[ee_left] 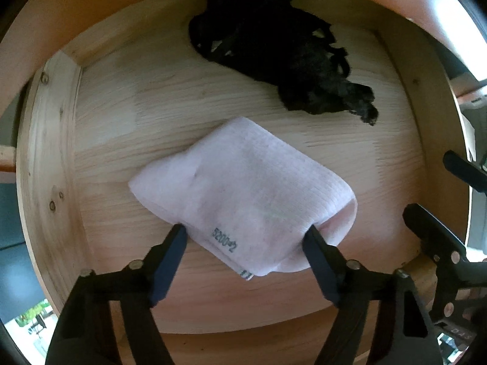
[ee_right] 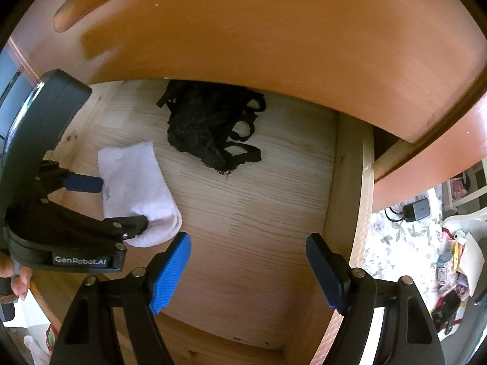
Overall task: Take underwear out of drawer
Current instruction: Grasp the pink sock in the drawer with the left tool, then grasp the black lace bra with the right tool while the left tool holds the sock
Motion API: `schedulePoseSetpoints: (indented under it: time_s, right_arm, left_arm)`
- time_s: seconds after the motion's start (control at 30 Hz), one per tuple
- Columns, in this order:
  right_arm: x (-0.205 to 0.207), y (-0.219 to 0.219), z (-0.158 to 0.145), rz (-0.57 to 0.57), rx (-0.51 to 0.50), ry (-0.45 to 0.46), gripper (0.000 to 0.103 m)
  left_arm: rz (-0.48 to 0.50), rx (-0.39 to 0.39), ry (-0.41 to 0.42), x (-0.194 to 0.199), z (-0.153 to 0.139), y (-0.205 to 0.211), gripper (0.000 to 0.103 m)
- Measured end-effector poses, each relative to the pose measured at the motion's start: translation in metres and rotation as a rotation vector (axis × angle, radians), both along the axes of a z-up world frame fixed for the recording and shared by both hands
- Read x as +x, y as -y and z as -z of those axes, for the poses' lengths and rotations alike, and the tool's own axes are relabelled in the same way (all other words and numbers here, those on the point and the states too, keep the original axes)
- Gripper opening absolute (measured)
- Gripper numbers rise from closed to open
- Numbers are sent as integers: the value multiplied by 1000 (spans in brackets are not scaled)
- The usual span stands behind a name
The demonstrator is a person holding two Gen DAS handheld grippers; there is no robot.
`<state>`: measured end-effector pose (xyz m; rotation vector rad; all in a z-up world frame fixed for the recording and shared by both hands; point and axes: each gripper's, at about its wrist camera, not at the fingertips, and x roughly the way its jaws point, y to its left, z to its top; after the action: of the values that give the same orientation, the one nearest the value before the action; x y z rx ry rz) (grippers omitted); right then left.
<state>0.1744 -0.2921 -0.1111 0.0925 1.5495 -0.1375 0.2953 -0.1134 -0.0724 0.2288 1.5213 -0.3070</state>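
Observation:
A folded pale pink garment point(ee_left: 243, 191) with a printed number lies on the floor of an open wooden drawer point(ee_left: 48, 152). My left gripper point(ee_left: 245, 232) is open, with one fingertip at each side of the garment's near edge. Black lace underwear point(ee_left: 280, 51) lies crumpled toward the back of the drawer, apart from the pink piece. The right wrist view shows the pink garment point(ee_right: 134, 179), the black lace point(ee_right: 210, 127) and the left gripper point(ee_right: 123, 202) astride the pink piece. My right gripper point(ee_right: 248, 240) hangs open over the bare drawer floor, holding nothing.
An orange-brown desktop point(ee_right: 274, 30) overhangs the back of the drawer. The drawer's right wall point(ee_right: 350, 167) stands beside my right gripper. Past it lie a floral cloth point(ee_right: 392, 243), a charger point(ee_right: 417, 210) and clutter. A hand point(ee_right: 18, 279) grips the left tool.

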Motion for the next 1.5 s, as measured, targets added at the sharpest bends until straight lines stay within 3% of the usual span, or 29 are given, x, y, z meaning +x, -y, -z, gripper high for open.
schedulePoseSetpoints:
  time_s: [0.23,0.43,0.7,0.9,1.03,1.1,1.17,1.5]
  right_arm:
    - [-2,-2,-3,-3,-3,1,81]
    - [3,-2,-1,-13,-4,7,81]
    - [26,-16,-3,-73,-28,44,81]
    - [46,-51,1,-274,-136,94,78]
    - [57,-67,9,-343,-161,91,67]
    - [61,-75,15,-388,-203,79,67]
    - [64,-80,20,-418,-222,66,59]
    - [75,-95,49,-533,-366,-3,34]
  left_arm:
    - [16,-44,41,-6,-1,7,50]
    - [2,-136,83,-11,-7,-7,34]
    - [-45,-211,140,-30,-12,-34,28]
    - [-49,-235,172,-51,-16,-46,28]
    - [-51,-240,194,-71,-28,-65,28]
    - [-48,-248,197,-80,-34,-73,28]
    - [-46,-252,197,-83,-32,-75,28]
    - [-62,-257,184,-61,-54,-96,28]
